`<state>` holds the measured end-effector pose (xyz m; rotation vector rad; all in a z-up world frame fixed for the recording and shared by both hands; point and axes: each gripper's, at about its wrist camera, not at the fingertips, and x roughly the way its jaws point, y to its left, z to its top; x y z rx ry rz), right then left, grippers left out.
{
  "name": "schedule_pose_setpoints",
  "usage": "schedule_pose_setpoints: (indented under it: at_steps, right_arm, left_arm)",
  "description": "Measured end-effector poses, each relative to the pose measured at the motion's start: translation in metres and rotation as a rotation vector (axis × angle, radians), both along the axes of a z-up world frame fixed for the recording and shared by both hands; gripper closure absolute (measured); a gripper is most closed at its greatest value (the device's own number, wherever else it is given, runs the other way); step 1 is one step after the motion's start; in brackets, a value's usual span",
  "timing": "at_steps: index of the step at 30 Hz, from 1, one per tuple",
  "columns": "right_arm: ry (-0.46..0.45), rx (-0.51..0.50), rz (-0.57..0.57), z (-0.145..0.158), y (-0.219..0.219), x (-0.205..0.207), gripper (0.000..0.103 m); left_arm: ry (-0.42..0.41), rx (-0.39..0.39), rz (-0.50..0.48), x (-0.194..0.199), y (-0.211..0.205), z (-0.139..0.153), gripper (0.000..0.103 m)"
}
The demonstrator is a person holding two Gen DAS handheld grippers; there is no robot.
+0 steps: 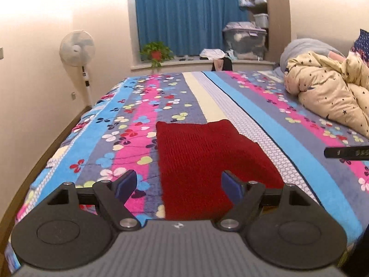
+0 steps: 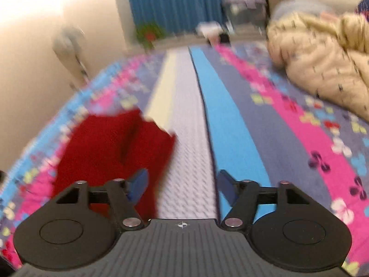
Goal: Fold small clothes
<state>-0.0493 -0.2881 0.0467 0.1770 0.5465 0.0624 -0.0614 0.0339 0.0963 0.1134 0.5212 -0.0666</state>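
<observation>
A dark red knitted garment (image 1: 203,159) lies folded flat on the flowered bedspread (image 1: 115,127). My left gripper (image 1: 178,184) hangs above its near end, open, with nothing between its blue pads. In the right wrist view, which is blurred, the same red garment (image 2: 110,152) lies to the left of my right gripper (image 2: 182,184). That gripper is open and empty over the pale striped band of the bedspread (image 2: 186,138). A dark tip of the right gripper (image 1: 346,152) pokes in at the right edge of the left wrist view.
A cream star-print duvet (image 1: 329,92) is bunched at the right side of the bed. A standing fan (image 1: 77,48) is by the left wall. A potted plant (image 1: 156,53), storage bins (image 1: 244,39) and a blue curtain (image 1: 184,13) lie beyond the bed's far end.
</observation>
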Motion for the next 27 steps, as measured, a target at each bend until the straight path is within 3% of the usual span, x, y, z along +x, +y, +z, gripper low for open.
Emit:
schedule_pose_setpoints:
  at_steps: [2, 6, 10, 16, 21, 27]
  right_arm:
    - [-0.031, -0.005, 0.005, -0.007, 0.006, -0.014, 0.019]
    - [0.055, -0.05, 0.055, -0.028, 0.017, -0.011, 0.019]
    - [0.056, -0.097, 0.064, -0.035, 0.026, 0.001, 0.019]
    - [0.066, -0.107, 0.052, -0.041, 0.03, 0.013, 0.019]
    - [0.088, -0.108, 0.056, -0.045, 0.031, 0.019, 0.019]
    - [0.093, -0.089, 0.07, -0.044, 0.031, 0.02, 0.019]
  left_arm:
    - [0.027, 0.013, 0.028, 0.003, -0.004, -0.018, 0.018]
    - [0.127, 0.094, -0.017, 0.008, -0.019, -0.046, 0.018]
    - [0.116, 0.121, 0.002, 0.012, -0.024, -0.053, 0.018]
    - [0.178, 0.067, 0.046, 0.036, -0.014, -0.064, 0.018]
    - [0.217, 0.08, 0.07, 0.048, -0.013, -0.074, 0.018]
    - [0.293, 0.038, 0.095, 0.054, -0.008, -0.085, 0.018]
